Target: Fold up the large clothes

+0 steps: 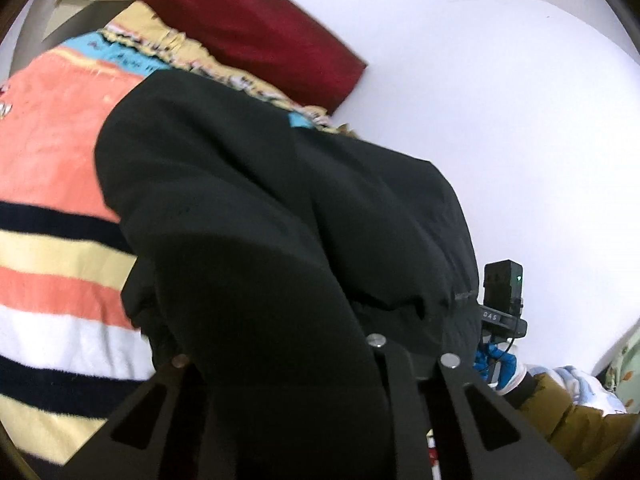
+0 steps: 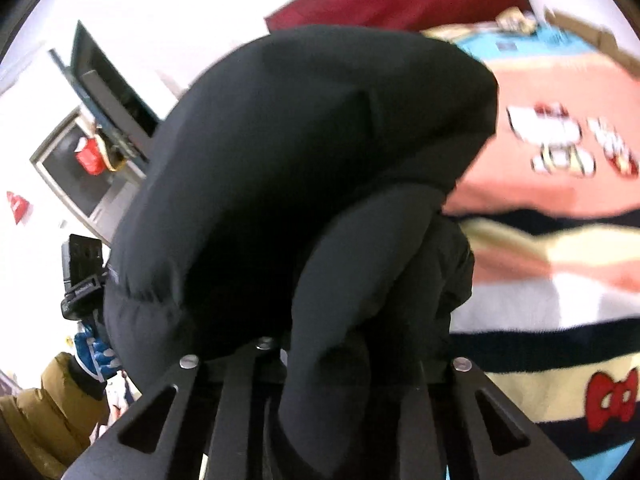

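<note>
A bulky black padded garment point(image 1: 280, 216) fills the middle of both views, bunched up over a bed covered by a striped blanket point(image 1: 52, 168) in coral, cream, white and navy.

In the left wrist view the garment drapes right over the left claw point(image 1: 312, 364); cloth sits between its dark fingers, so it appears to be pinching a fold, though the tips are buried and how far they stand apart cannot be told. In the right wrist view a thick roll of the same cloth runs down between the fingers of the right claw point(image 2: 324, 360), which looks clamped on it, with the tips again hidden.

Only the left view shows the dark red pillow point(image 1: 256, 36) whole, at the bed's far edge against a white wall point(image 1: 500, 120), and the other tool to the right with a black camera block point(image 1: 503, 284) showing a green light and the letters "DAS". A blue-gloved hand point(image 1: 500, 364) with a mustard-brown sleeve point(image 1: 568, 420) holds it.

Only the right view shows cartoon prints point(image 2: 568, 144) on the coral band, too blurred to read, a red bow point(image 2: 612, 400) on a cream stripe, and a grey shelf unit point(image 2: 80, 168) with a red item, off the bed's left side. The other gloved hand point(image 2: 94, 354) appears at the lower left there.
</note>
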Action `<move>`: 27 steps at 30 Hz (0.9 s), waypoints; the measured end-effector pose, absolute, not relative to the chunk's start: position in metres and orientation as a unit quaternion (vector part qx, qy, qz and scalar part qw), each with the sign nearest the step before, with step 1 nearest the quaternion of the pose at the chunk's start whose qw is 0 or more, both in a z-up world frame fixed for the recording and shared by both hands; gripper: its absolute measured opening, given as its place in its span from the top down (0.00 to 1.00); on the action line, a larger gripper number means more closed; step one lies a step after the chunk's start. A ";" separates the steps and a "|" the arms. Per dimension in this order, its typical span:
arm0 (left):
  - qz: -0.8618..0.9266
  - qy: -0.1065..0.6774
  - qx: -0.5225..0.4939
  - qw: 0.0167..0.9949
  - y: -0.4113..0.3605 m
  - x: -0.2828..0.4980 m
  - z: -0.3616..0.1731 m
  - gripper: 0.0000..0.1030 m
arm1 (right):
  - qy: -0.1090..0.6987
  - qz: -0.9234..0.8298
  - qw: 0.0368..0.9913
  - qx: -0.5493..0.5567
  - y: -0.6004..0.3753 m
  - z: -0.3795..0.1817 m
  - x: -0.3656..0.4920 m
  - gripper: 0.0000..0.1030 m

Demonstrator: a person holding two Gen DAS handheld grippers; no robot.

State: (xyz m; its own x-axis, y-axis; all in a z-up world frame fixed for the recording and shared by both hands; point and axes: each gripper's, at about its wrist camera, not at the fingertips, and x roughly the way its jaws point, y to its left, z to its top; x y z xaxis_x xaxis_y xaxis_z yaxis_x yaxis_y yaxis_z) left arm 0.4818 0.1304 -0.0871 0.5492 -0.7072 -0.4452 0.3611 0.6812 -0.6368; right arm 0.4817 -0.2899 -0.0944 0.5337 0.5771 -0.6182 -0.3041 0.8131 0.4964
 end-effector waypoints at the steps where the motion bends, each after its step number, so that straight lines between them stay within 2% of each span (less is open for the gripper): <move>1: -0.322 0.347 -0.248 0.845 0.133 0.472 -0.077 0.85 | 0.396 0.261 0.864 0.171 -0.290 -0.079 0.472 0.84; 7: -0.333 0.332 -0.256 0.845 0.166 0.423 -0.049 0.86 | 0.378 0.274 0.866 0.179 -0.306 -0.025 0.418 0.85; 9: -0.322 0.350 -0.264 0.839 0.166 0.419 -0.064 0.86 | 0.392 0.260 0.863 0.181 -0.307 -0.033 0.414 0.85; 12: -0.277 0.394 -0.240 0.843 0.172 0.415 -0.101 0.84 | 0.422 0.226 0.855 0.199 -0.315 -0.075 0.402 0.83; 13: -0.259 0.410 -0.239 0.841 0.181 0.414 -0.117 0.80 | 0.436 0.204 0.852 0.204 -0.319 -0.091 0.402 0.79; 14: -0.252 0.414 -0.245 0.840 0.183 0.411 -0.126 0.78 | 0.449 0.182 0.849 0.211 -0.324 -0.107 0.398 0.71; 15: -0.247 0.414 -0.256 0.838 0.194 0.408 -0.132 0.72 | 0.456 0.164 0.849 0.210 -0.333 -0.115 0.393 0.67; 16: -0.244 0.412 -0.260 0.838 0.198 0.402 -0.134 0.66 | 0.462 0.144 0.850 0.207 -0.338 -0.122 0.393 0.58; 18: -0.239 0.411 -0.259 0.841 0.209 0.394 -0.131 0.63 | 0.462 0.126 0.850 0.221 -0.350 -0.131 0.384 0.48; 19: -0.235 0.414 -0.252 0.843 0.209 0.396 -0.128 0.57 | 0.459 0.107 0.857 0.207 -0.353 -0.129 0.381 0.36; 20: -0.218 0.414 -0.237 0.851 0.211 0.393 -0.124 0.55 | 0.456 0.090 0.864 0.196 -0.356 -0.127 0.376 0.30; 24: -0.159 0.399 -0.235 0.872 0.240 0.396 -0.104 0.53 | 0.442 0.045 0.880 0.170 -0.367 -0.103 0.350 0.30; 27: -0.117 0.392 -0.211 0.888 0.248 0.369 -0.086 0.53 | 0.431 0.047 0.889 0.146 -0.354 -0.078 0.325 0.29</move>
